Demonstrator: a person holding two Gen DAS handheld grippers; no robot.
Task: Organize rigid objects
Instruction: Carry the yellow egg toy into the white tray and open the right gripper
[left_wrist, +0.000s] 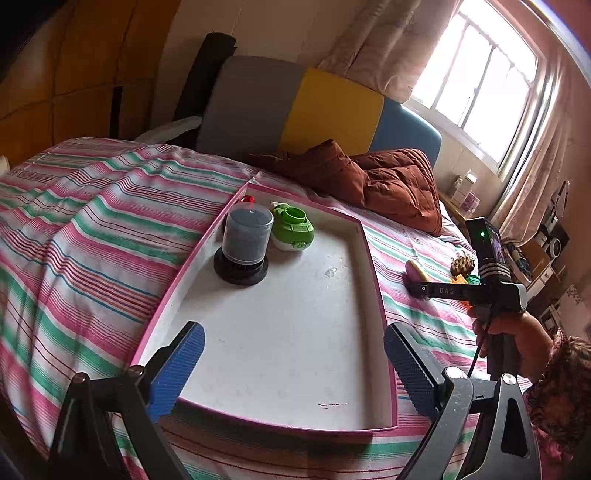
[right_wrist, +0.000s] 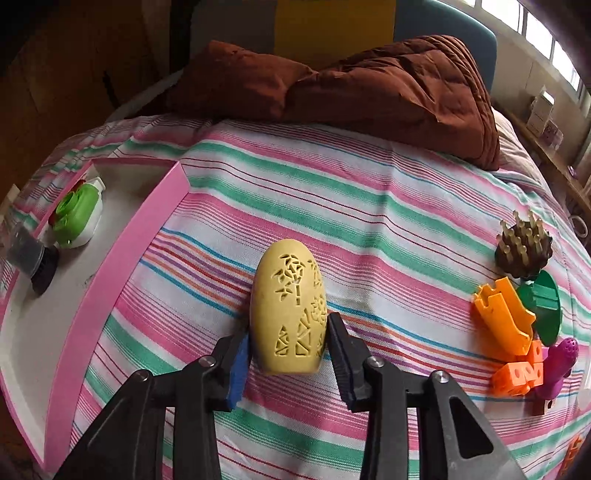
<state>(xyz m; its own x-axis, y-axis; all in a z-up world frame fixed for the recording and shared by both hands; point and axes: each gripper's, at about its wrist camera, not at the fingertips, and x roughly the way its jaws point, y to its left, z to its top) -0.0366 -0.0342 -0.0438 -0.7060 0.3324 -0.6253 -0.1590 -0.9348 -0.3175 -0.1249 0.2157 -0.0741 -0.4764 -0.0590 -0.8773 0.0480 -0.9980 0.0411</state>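
A pink-rimmed white tray (left_wrist: 373, 280) lies on the striped bed. In it stand a clear-capped black brush (left_wrist: 243, 243) and a green and white plastic piece (left_wrist: 293, 229). My left gripper (left_wrist: 293, 360) is open and empty over the tray's near end. My right gripper (right_wrist: 286, 343) is shut on a yellow carved egg-shaped case (right_wrist: 288, 306), which rests on the bedspread right of the tray (right_wrist: 122, 258). The right gripper also shows in the left wrist view (left_wrist: 424, 288), at the case (left_wrist: 415, 271).
A pile of loose items lies at the right: a brown bristle brush (right_wrist: 524, 251), an orange plastic piece (right_wrist: 502, 317), a green disc (right_wrist: 546, 310), a purple piece (right_wrist: 561, 358). A brown quilt (right_wrist: 369, 81) lies at the head of the bed.
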